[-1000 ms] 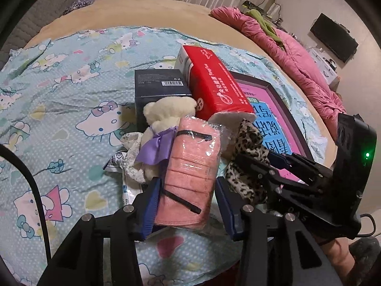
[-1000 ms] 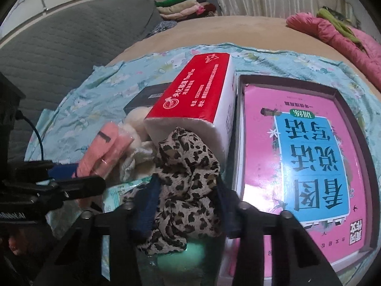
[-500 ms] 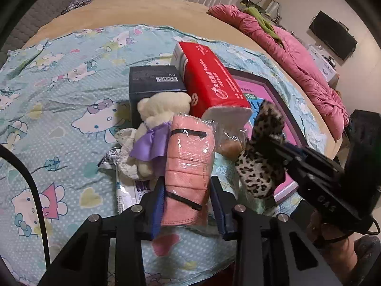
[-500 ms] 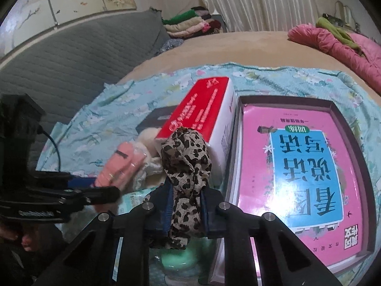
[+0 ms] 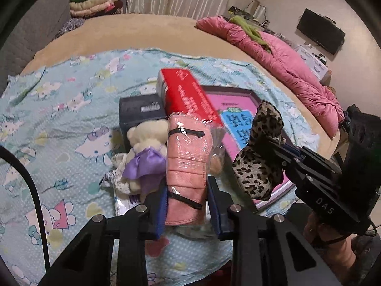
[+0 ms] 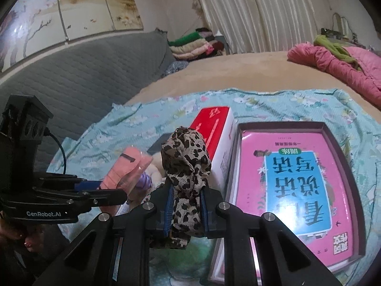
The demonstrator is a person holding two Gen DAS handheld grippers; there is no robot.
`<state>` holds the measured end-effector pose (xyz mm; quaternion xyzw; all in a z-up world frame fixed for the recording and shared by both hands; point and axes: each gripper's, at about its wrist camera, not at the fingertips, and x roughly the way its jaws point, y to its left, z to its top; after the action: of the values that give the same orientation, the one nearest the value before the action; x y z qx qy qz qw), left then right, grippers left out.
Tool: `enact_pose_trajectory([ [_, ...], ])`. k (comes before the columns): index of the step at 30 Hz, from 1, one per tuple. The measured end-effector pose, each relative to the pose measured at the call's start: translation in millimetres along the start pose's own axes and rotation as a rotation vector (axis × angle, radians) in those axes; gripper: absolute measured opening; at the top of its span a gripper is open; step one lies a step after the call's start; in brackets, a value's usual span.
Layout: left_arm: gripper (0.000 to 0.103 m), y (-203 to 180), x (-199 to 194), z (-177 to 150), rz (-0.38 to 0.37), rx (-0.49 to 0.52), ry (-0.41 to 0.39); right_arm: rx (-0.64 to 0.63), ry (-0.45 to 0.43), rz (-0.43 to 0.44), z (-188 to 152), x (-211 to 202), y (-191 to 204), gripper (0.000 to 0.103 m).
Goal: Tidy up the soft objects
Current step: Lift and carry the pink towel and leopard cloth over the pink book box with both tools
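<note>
Clamping the left gripper point(image 5: 187, 205), jaws just closing, on the plastic-wrapped pink towel roll point(image 5: 188, 164), upright and clear of the cartoon-print sheet point(image 5: 59, 109); pinching the leopard-print cloth point(image 6: 185, 166) bunched tight in the right gripper point(image 6: 185, 209). Likely parting soft goods from the red tissue box point(image 5: 188, 95), dark box point(image 5: 140, 112) and pink book point(image 6: 295, 178). Leaving the plush bear point(image 5: 145, 143) lying beside the boxes.

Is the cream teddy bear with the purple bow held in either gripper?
No: the cream teddy bear with the purple bow lies on the blue cartoon-print sheet, outside both grips.
</note>
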<state>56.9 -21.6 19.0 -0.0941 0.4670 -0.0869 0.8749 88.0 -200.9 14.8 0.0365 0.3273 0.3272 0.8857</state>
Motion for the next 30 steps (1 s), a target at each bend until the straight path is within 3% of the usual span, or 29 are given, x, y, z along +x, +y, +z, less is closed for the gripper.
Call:
enact_pose_trajectory([
  [16,0.031,-52,-12,17,-0.027,0.075,-0.034,0.094,-0.124,-0.084,6,-54,-33,0.019],
  [30,0.031,-97,6,29,-0.065,0.130,-0.029,0.192,-0.191,-0.198,0,-86,-80,0.019],
])
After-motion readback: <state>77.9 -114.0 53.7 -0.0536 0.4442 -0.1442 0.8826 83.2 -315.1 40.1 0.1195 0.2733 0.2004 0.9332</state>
